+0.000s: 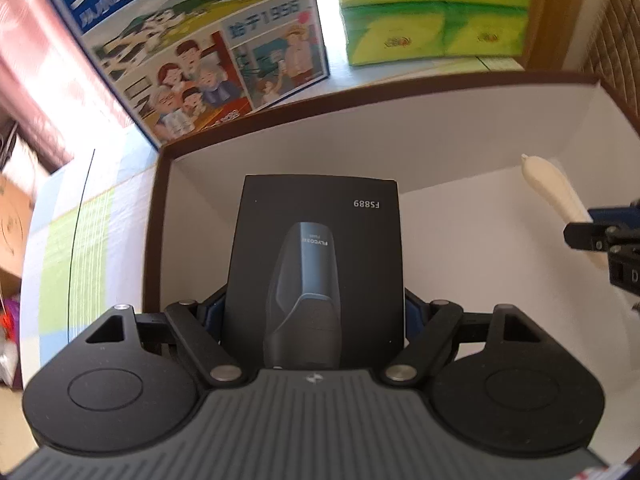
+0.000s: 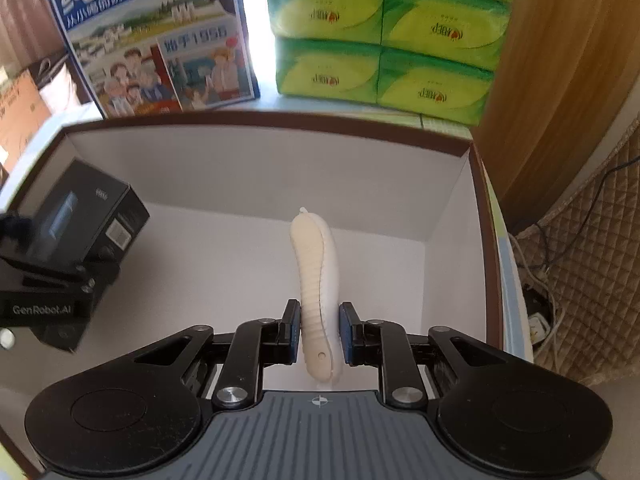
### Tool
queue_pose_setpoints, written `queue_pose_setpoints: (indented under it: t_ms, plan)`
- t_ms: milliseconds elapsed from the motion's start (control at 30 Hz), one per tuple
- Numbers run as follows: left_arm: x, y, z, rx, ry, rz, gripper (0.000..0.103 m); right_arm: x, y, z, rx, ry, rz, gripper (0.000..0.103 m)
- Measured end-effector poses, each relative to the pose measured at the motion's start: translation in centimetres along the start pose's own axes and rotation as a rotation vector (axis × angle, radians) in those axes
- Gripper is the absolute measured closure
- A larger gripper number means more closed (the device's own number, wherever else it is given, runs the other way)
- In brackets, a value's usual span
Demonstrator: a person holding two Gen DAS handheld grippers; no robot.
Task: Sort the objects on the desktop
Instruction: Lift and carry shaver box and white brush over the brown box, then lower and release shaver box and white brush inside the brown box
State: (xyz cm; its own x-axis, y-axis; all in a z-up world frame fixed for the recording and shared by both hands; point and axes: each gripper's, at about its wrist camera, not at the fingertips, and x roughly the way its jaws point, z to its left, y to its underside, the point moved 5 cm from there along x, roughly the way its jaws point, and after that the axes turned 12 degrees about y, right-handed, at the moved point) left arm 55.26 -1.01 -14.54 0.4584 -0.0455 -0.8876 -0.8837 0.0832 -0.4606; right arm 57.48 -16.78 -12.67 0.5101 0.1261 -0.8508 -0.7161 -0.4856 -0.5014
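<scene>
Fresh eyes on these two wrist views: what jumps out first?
Both grippers hang over one big white-lined box with a brown rim. The left gripper clamps a black shaver box marked FS889 at the left side; the right gripper holds a cream ribbed comb-like tool mid-box. Behind stand a blue milk carton and stacked green tissue packs.

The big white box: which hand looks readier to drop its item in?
Probably the right gripper: its cream brush hangs over bare box floor, while the left gripper holds its black box near the wall.

Wooden panel (image 2: 560,80) at right, quilted cover (image 2: 592,280) (cables beside), daylight.
</scene>
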Motion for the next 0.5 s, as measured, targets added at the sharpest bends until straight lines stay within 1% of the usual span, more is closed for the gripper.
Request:
queue_pose_setpoints:
  t_ms: [100, 233, 300, 433, 500]
  plan:
    - [0.3, -0.2, -0.3, 0.03, -0.011, -0.003, 0.026, 0.2, 0.1, -0.3, -0.012, 0.001, 0.001, 0.086]
    - [0.0, -0.8, -0.5, 0.041, -0.009, -0.021, 0.027, -0.1, -0.2, -0.5, -0.039, 0.012, -0.024, 0.086]
    - [-0.3, -1.1, -0.6, 0.056, -0.008, -0.032, 0.026, -0.2, -0.4, -0.6, -0.039, 0.003, -0.032, 0.086]
    - [-1.1, -1.1, -0.5, 0.054, -0.003, -0.044, 0.025, -0.7, -0.6, -0.8, -0.029, -0.013, -0.059, 0.085]
    - [-1.8, -1.0, -0.2, 0.047, 0.004, -0.058, 0.024, -1.2, -0.7, -1.0, -0.023, -0.04, -0.073, 0.077]
